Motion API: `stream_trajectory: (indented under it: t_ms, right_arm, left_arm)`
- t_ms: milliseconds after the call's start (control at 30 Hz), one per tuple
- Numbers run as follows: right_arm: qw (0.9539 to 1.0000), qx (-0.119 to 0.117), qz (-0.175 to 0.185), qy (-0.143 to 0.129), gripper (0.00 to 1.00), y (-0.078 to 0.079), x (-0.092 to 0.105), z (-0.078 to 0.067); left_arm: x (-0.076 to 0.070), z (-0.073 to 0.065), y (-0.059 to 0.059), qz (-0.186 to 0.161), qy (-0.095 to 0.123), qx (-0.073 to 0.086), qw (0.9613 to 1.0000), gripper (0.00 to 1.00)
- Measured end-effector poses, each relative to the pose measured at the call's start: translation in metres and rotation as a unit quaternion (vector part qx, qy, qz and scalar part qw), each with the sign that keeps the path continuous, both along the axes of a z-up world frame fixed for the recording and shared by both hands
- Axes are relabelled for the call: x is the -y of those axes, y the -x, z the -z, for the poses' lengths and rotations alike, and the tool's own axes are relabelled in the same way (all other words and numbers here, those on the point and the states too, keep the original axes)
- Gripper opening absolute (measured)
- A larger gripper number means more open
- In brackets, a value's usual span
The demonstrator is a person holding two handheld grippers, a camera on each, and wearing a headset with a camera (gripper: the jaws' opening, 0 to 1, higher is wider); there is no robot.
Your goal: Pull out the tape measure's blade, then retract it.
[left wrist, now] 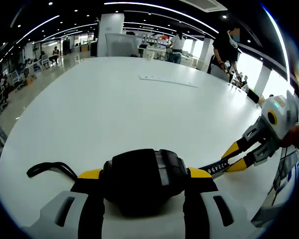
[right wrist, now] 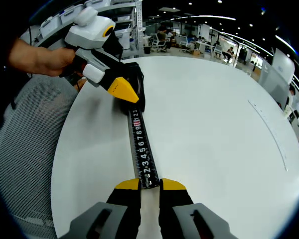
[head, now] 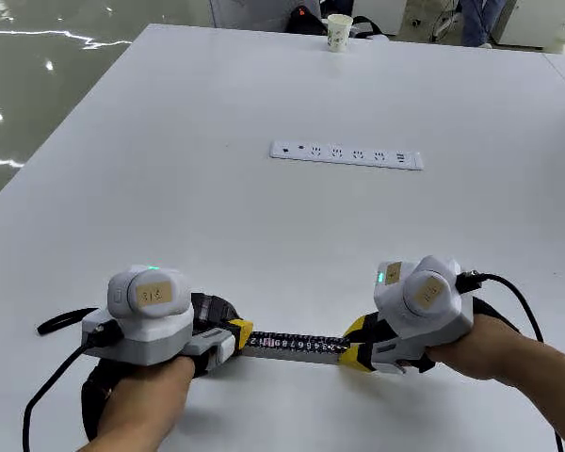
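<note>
The black tape measure case [left wrist: 144,181] sits low over the white table [head: 264,217], and my left gripper [left wrist: 144,174] is shut on it, one yellow fingertip [left wrist: 89,174] on each side. In the head view this gripper [head: 217,331] is at the lower left. A short length of the blade [right wrist: 141,149] is drawn out, with numbers showing. My right gripper [right wrist: 149,185] is shut on the blade's end. In the head view the blade [head: 297,343] runs level from the case [head: 212,314] to the right gripper [head: 353,342].
A white power strip [head: 346,155] lies across the middle of the table. A paper cup [head: 339,31] stands at the far edge. The case's black wrist strap [head: 61,320] trails left on the table. A mesh chair [right wrist: 30,149] is beside the near table edge.
</note>
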State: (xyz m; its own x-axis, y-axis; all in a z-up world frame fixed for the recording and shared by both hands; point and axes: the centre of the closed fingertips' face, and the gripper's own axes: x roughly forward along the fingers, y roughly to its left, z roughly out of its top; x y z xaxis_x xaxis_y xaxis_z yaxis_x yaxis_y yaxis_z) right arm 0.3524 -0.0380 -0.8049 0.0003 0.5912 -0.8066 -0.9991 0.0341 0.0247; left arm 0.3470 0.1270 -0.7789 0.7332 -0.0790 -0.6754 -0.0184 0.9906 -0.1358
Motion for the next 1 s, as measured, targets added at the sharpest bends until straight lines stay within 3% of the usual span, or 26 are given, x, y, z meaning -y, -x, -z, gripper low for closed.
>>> stream_trajectory:
  t_ms: [1000]
  right_arm:
    - [0.9999, -0.009, -0.008, -0.012, 0.09, 0.004, -0.028, 0.001]
  left_arm:
    - [0.000, 0.000, 0.000, 0.000, 0.002, -0.001, 1.0000, 0.59]
